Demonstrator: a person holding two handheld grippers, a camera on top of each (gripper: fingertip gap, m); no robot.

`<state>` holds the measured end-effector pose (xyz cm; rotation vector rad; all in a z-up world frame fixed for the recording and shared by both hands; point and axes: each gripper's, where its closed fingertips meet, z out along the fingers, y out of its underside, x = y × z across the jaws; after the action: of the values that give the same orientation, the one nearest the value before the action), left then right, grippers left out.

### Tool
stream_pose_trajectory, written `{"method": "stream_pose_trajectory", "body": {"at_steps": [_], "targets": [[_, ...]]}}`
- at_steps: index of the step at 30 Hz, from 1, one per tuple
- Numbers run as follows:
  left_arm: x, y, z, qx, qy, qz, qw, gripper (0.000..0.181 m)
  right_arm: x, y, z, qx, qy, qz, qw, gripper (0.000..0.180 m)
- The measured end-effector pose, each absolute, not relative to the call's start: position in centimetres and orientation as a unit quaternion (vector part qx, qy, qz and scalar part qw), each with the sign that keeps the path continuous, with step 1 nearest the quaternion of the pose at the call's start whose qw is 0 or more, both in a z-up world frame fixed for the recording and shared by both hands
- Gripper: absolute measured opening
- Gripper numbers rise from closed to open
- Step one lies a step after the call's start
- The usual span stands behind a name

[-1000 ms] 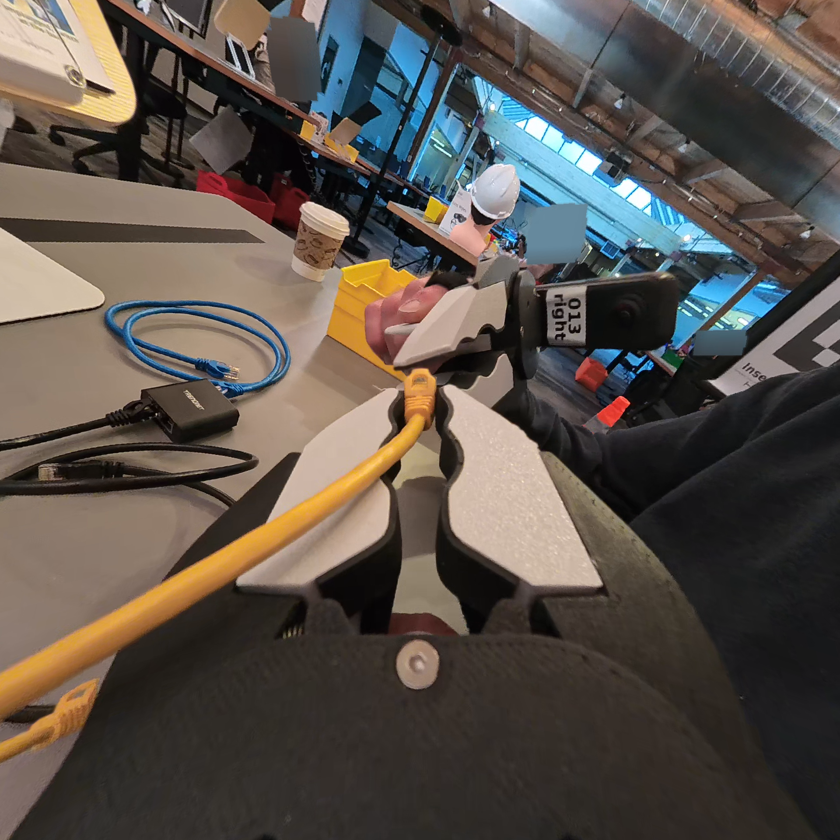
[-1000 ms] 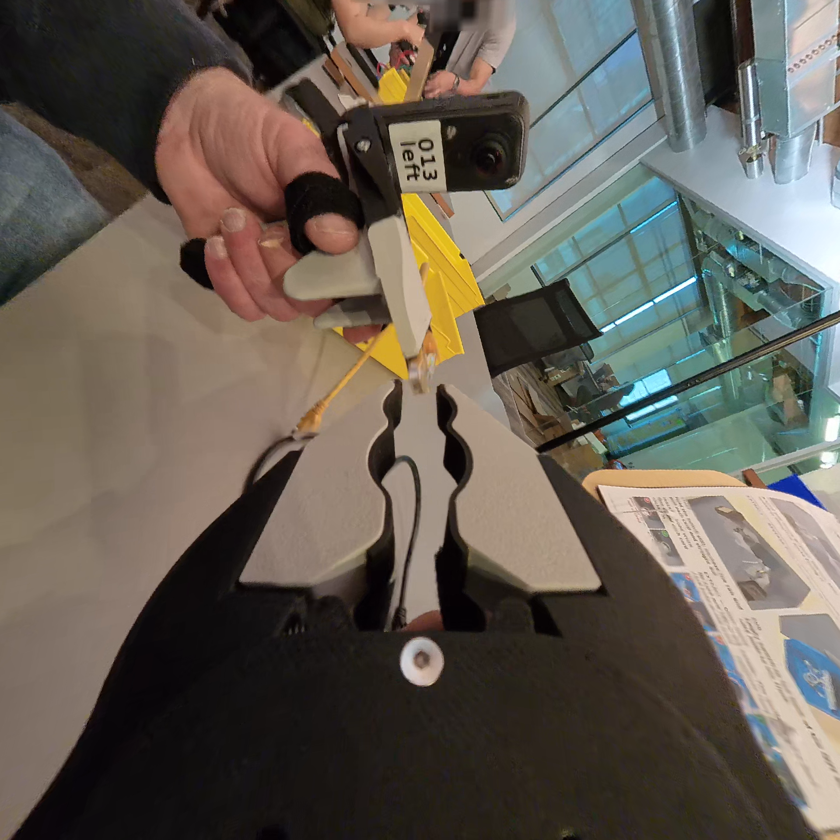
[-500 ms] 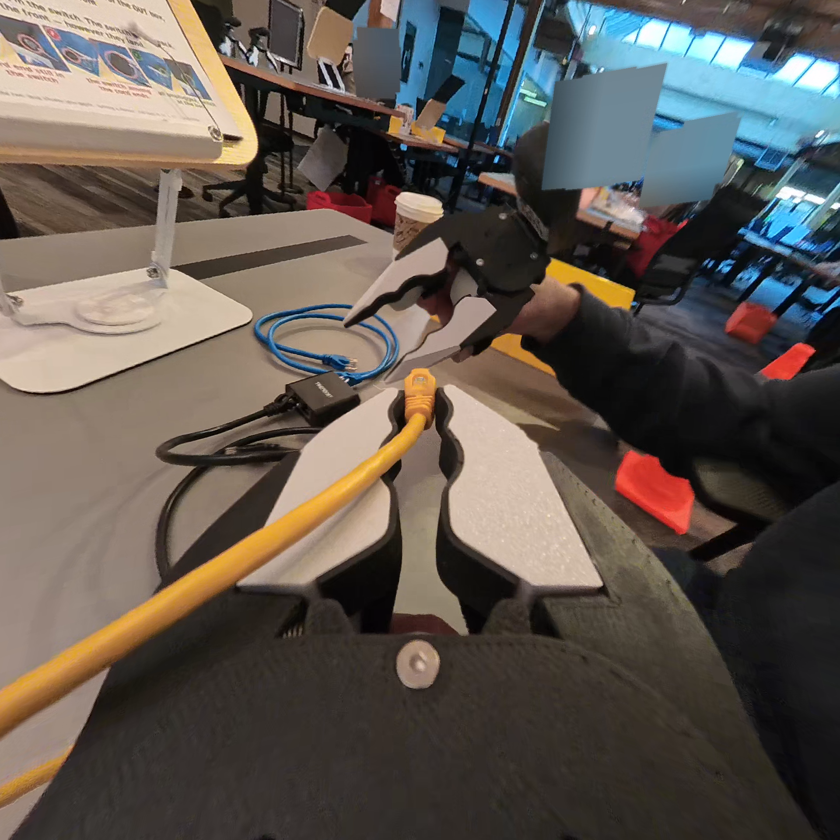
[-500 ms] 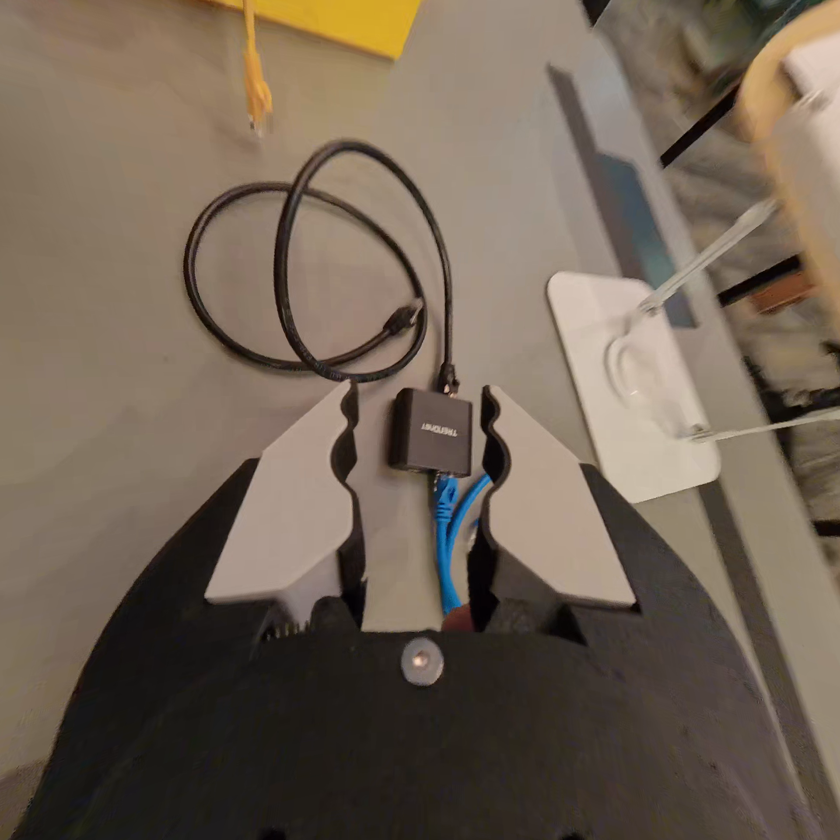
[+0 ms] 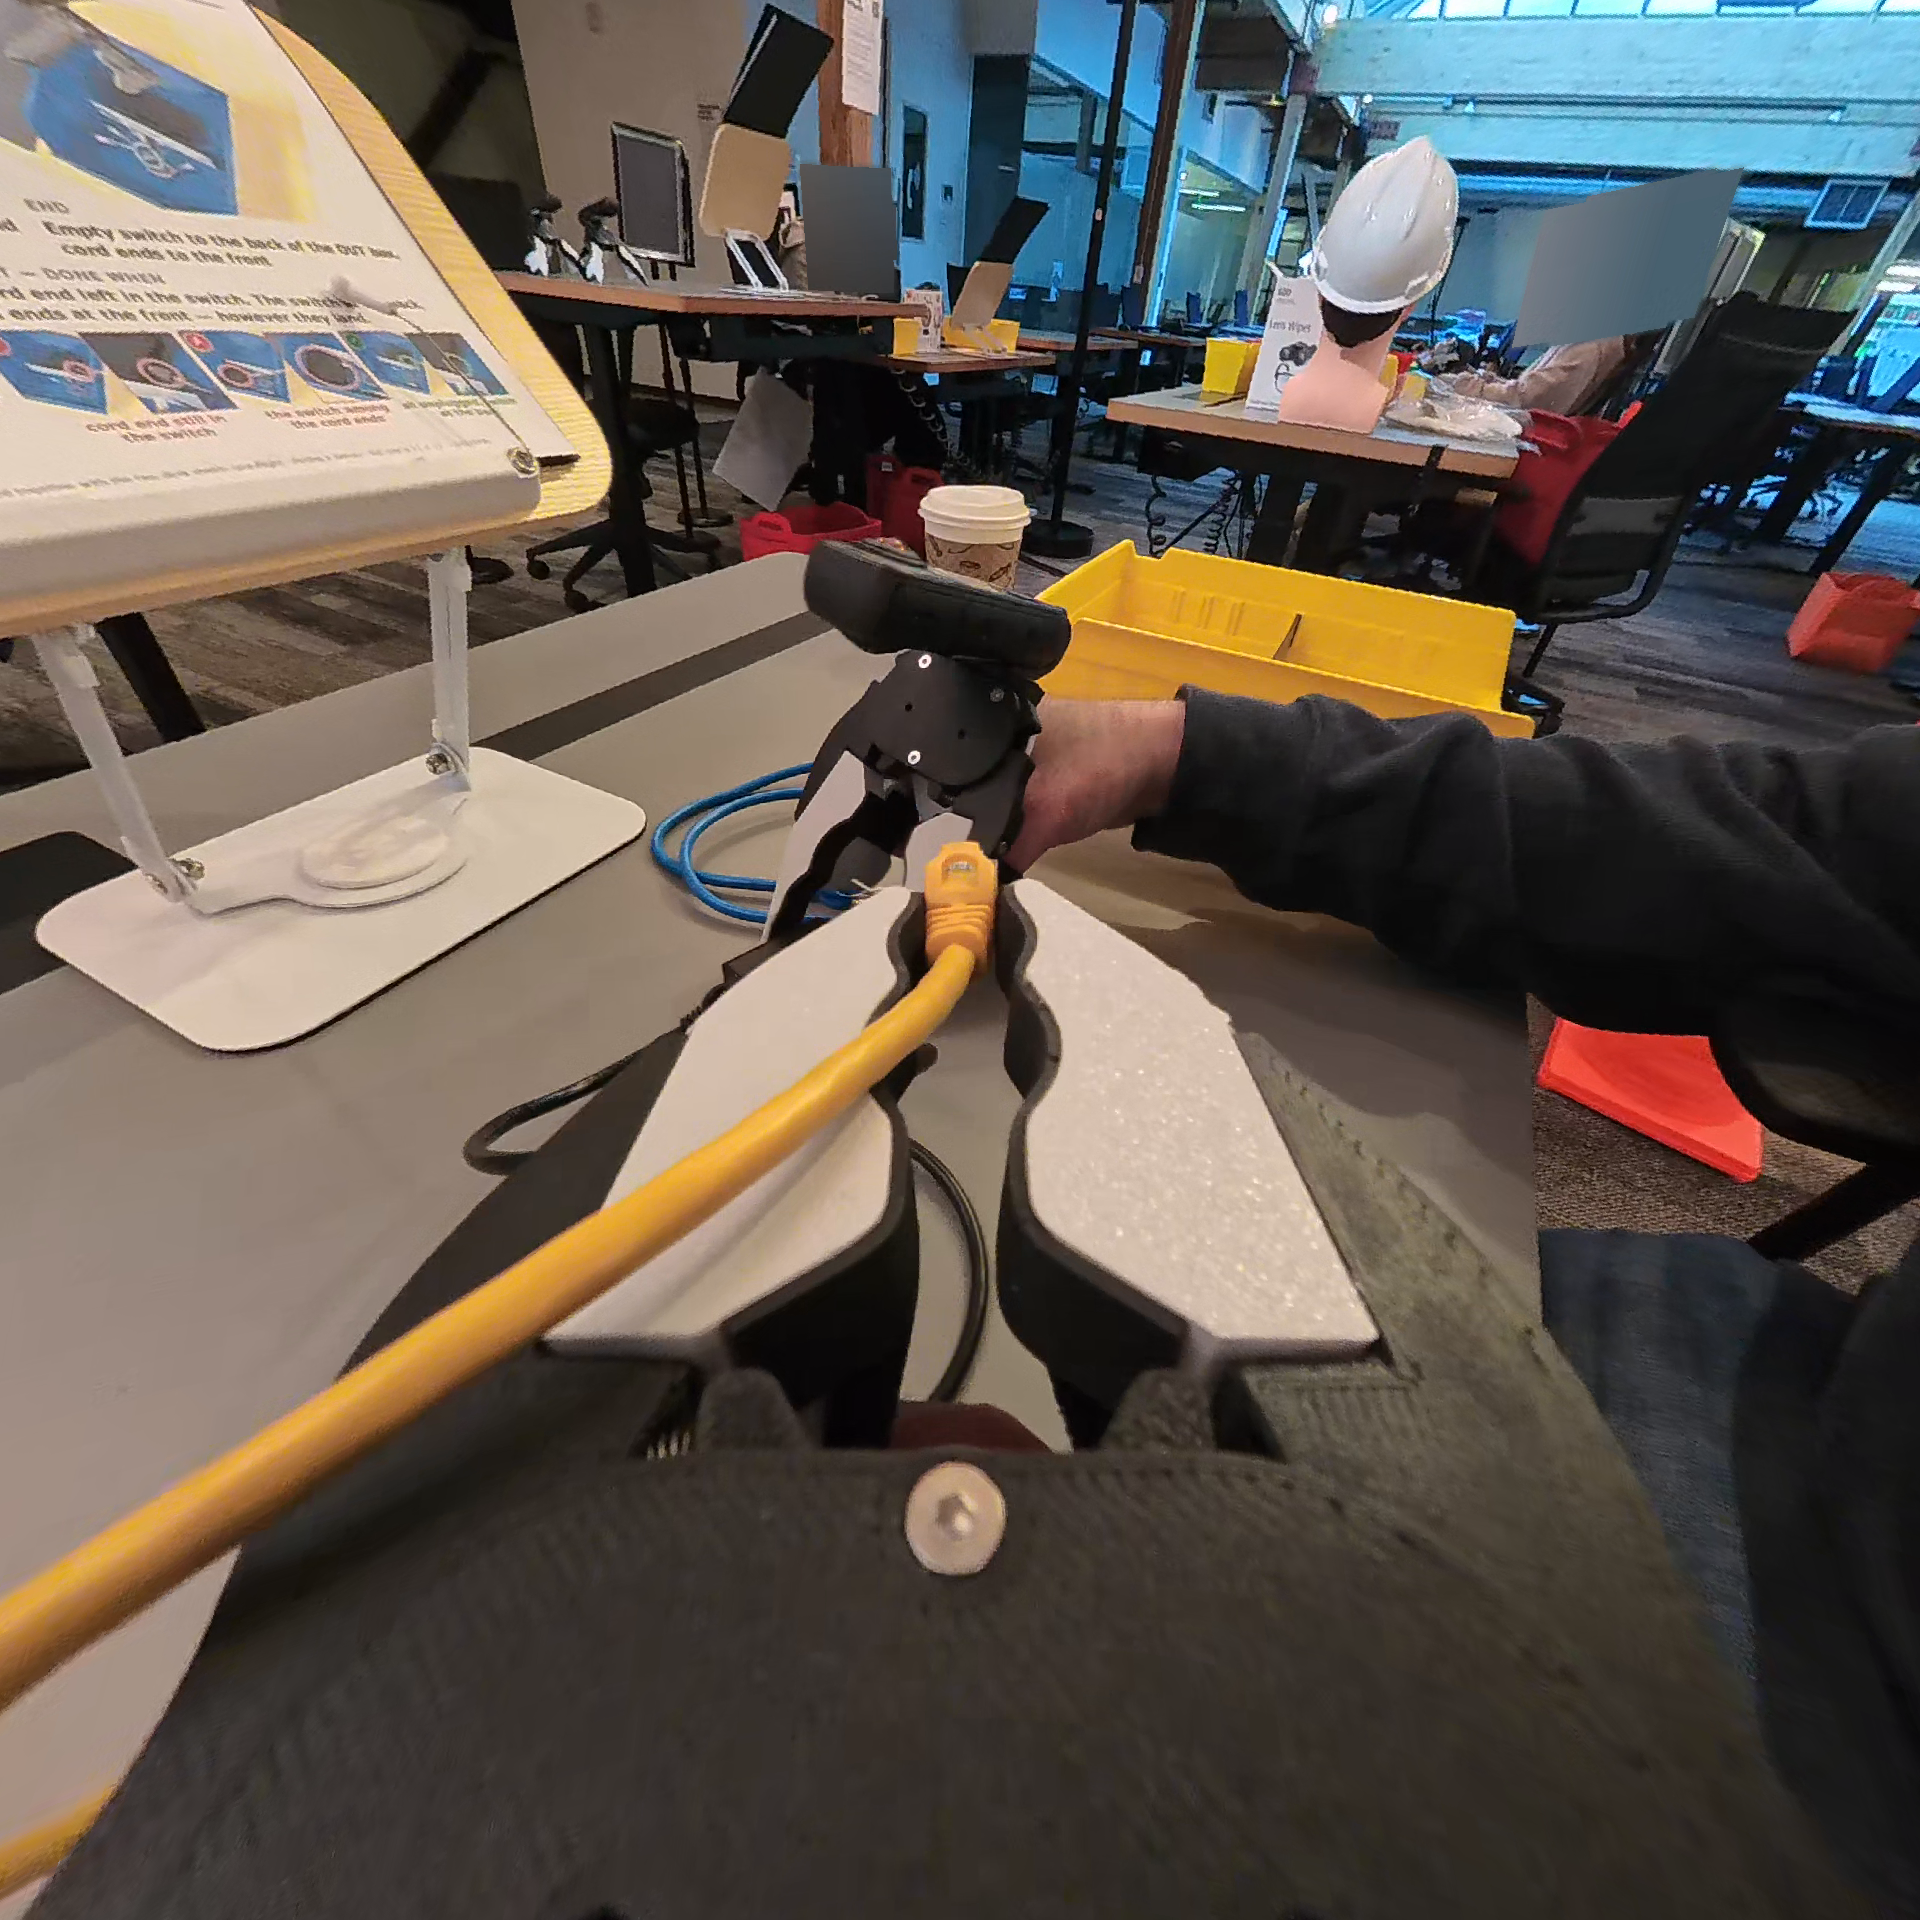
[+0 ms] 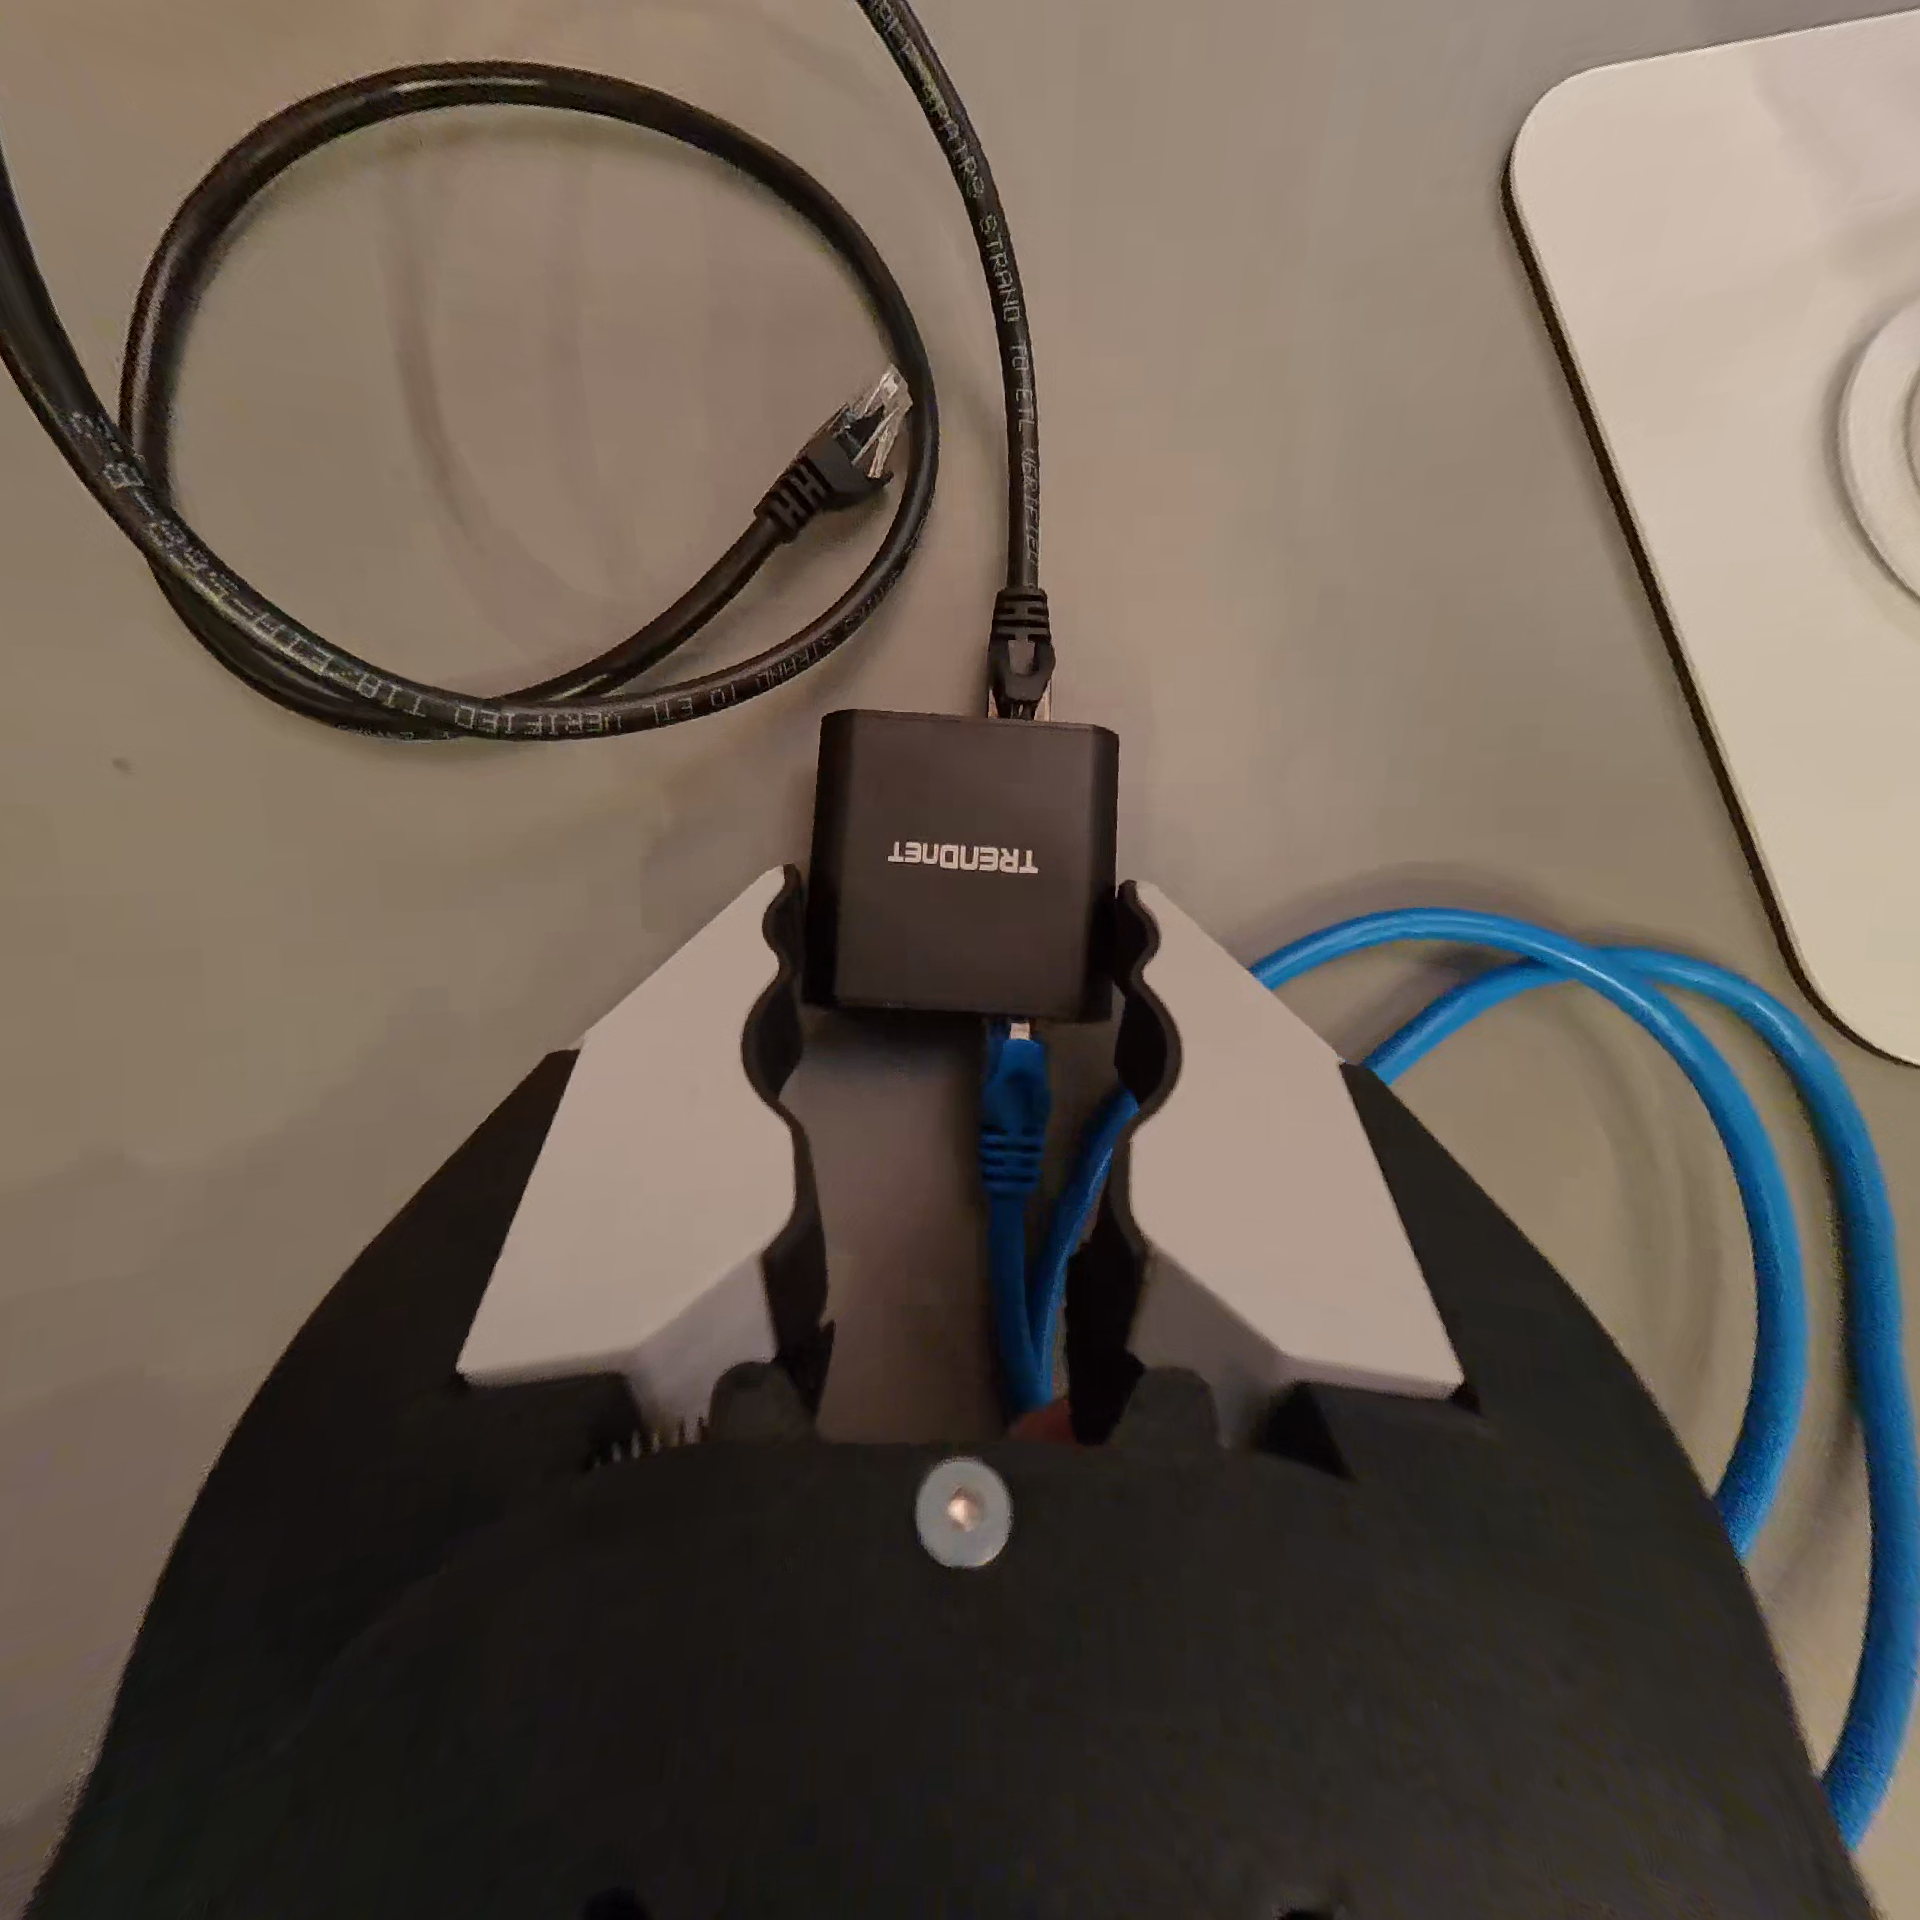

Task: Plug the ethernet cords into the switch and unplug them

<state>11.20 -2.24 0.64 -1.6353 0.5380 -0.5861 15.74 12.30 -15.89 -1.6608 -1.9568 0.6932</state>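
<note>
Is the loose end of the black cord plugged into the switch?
No, the loose black plug lies bare on the table, apart from the switch.

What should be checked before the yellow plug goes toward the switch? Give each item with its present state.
1. Left gripper shut on the yellow cord just behind its plug: ok.
2. Yellow plug sticks out past the fingertips: ok.
3. Right gripper brackets the switch at both sides: ok.
4. Right gripper clamps firmly: cannot tell.
5. Free port on the switch: cannot tell; the black cord enters the far side, the blue cord the near side.
6. Plug clip orientation matching a port: cannot tell.
</note>
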Motion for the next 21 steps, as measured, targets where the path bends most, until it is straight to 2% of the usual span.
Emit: {"method": "stream_pose_trajectory", "body": {"at_steps": [6, 21], "targets": [[11.6, -1.6, 0.3, -0.714, 0.237, -0.261, 0.604, 0.012, 15.6, 11.8, -15.0, -0.584, -0.713, 0.286, 0.262, 0.058], [13.6, 2.2, 0.0, -0.744, 0.221, -0.265, 0.573, 0.013, 15.0, 8.1, -4.6, -0.488, -0.737, 0.370, 0.287, 0.057]]}}
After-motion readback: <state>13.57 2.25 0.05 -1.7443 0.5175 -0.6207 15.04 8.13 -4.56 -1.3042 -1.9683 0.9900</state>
